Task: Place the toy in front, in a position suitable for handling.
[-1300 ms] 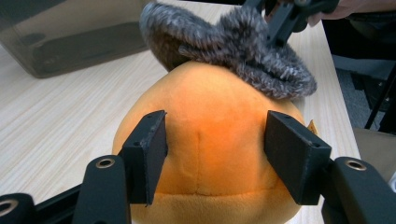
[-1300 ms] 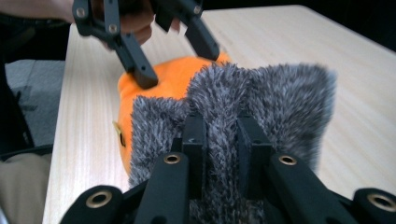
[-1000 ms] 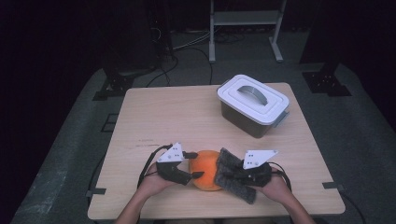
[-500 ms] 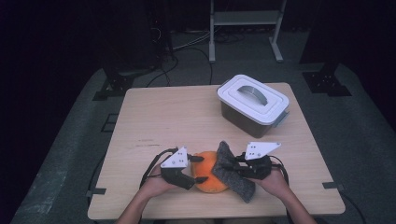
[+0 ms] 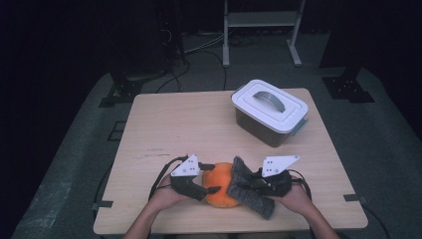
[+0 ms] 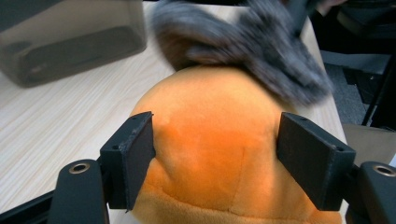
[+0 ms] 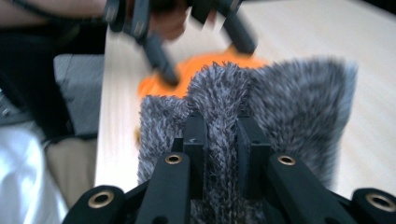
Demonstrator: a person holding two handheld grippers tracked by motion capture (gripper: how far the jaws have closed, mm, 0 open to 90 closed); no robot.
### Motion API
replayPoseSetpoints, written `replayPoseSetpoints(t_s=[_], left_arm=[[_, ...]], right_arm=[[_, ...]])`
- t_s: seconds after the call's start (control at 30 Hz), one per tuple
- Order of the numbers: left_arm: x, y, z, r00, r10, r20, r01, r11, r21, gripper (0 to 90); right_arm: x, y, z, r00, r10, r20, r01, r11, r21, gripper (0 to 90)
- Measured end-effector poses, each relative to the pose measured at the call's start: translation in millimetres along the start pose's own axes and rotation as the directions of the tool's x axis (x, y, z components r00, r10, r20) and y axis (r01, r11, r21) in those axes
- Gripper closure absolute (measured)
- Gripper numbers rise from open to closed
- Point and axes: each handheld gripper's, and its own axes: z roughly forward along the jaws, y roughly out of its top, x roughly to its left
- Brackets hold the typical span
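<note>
Orange plush, rounded like a soft ball (image 5: 222, 185), sits on the near edge of the wooden table (image 5: 199, 124), midway between the person's two hands. In the left gripper view the orange plush (image 6: 219, 154) lies between that gripper's two black jaws; the left jaw touches its side, while the right jaw stands just off the surface with a thin gap, so the left gripper (image 5: 208, 180) is open around the toy and not pressing it; its jaws have just been opening wider with the plush between them. A grey furry cloth (image 5: 250, 186) lies against the right side of the plush and partly over its top, and trails toward the table's near edge. The right gripper (image 5: 247, 183) has its jaws drawn together on a fold of this cloth: in the right gripper view the grey furry cloth (image 7: 261, 107) bunches up between the two close-set jaws, with the orange plush (image 7: 196, 70) behind it and the left gripper (image 7: 201, 44) blurred beyond. Farther back on the right half of the table, well apart from the hands, stands a box with a white lid (image 5: 269, 110) and a handle on top. Around the table, the floor is dark, with cables and a metal stand (image 5: 261, 20) at the far side.
</note>
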Motion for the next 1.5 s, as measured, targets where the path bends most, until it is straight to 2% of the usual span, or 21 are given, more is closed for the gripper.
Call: replayPoseSetpoints(t_s=[0.07,0.13,0.27,0.4,0.53,0.6,0.63,0.7,0.73,0.83,0.87,0.93,1.1,1.23,1.37,1.43,1.5], left_arm=[[-3.2,1.1,1.3,0.9996,0.027,0.003,-0.027,0.9996,-0.002,29.3],[-5.0,2.0,2.5,0.9992,0.039,0.007,-0.039,0.9992,-0.005,29.3],[-5.8,5.1,1.4,0.9987,0.051,-0.001,-0.051,0.9987,0.009,28.5],[-4.1,8.6,-4.2,0.9986,0.046,-0.027,-0.046,0.9989,0.009,25.5],[-0.5,7.7,-6.8,0.999,0.008,-0.043,-0.007,0.9998,0.019,21.0],[1.3,5.4,-4.8,0.9996,-0.014,-0.025,0.015,0.9992,0.036,20.4],[1.7,4.1,-2.9,0.9999,-0.016,-0.007,0.016,0.999,0.042,22.8],[0.8,3.3,-0.3,0.9999,-0.008,-0.007,0.009,0.9987,0.051,25.9],[0.6,3.6,-0.1,1.0,-0.007,-0.003,0.007,0.9989,0.047,27.9],[-3.3,5.1,1.3,0.9994,0.029,0.021,-0.029,0.9993,0.024,30.4],[-5.2,5.9,1.9,0.9988,0.044,0.024,-0.044,0.9989,0.018,30.6],[-6.9,6.8,2.4,0.9978,0.06,0.029,-0.06,0.9981,0.013,30.5],[-5.7,7.7,0.7,0.9968,0.08,0.011,-0.08,0.9963,0.03,30.4],[-5.8,9.4,0.0,0.9963,0.086,-0.003,-0.086,0.9953,0.045,30.1],[-6.2,9.5,0.4,0.9963,0.085,0.004,-0.086,0.9954,0.043,30.2],[-7.1,9.5,1.4,0.9955,0.093,0.02,-0.093,0.9947,0.042,30.3],[-7.7,9.2,2.0,0.9949,0.096,0.032,-0.097,0.995,0.026,30.4]], right_arm=[[-3.2,6.0,0.2,0.9996,-0.001,0.028,0.001,1.0,-0.024,75.8],[-5.8,7.7,3.8,0.9991,0.003,0.043,-0.002,1.0,-0.023,75.8],[-7.5,1.5,8.9,0.9995,0.013,0.029,-0.012,1.0,-0.002,75.9],[-4.6,-1.6,7.8,0.9999,0.008,0.008,-0.008,1.0,0.018,76.0],[0.3,-4.4,5.2,0.9999,-0.004,-0.01,0.005,0.999,0.041,76.0],[1.9,-5.1,4.1,0.9995,-0.003,-0.03,0.004,0.999,0.047,76.0],[2.2,-4.9,4.3,0.9992,0.001,-0.04,0.001,0.999,0.05,76.1],[2.2,-1.6,5.0,0.9989,0.002,-0.047,0.0,0.999,0.044,76.3],[2.1,1.5,4.7,0.9993,-0.009,-0.035,0.011,0.999,0.039,76.5],[-1.9,10.1,2.9,1.0,-0.003,-0.009,0.003,1.0,-0.029,76.6],[-2.8,11.8,3.0,1.0,-0.001,0.003,0.001,0.999,-0.036,76.6],[-2.9,10.5,4.9,0.9998,-0.011,0.014,0.012,1.0,-0.018,76.5],[-4.4,3.3,4.8,1.0,-0.001,-0.001,0.001,1.0,0.01,76.4],[-3.5,-2.9,1.8,0.9996,0.018,-0.024,-0.017,0.999,0.027,76.8],[-0.7,-5.4,-1.5,0.9989,0.018,-0.043,-0.016,0.999,0.048,76.9],[-0.8,-4.4,-2.5,0.9985,0.027,-0.049,-0.025,0.999,0.033,76.9],[-1.1,-0.7,-2.9,0.9988,0.028,-0.04,-0.028,1.0,-0.014,77.0]])
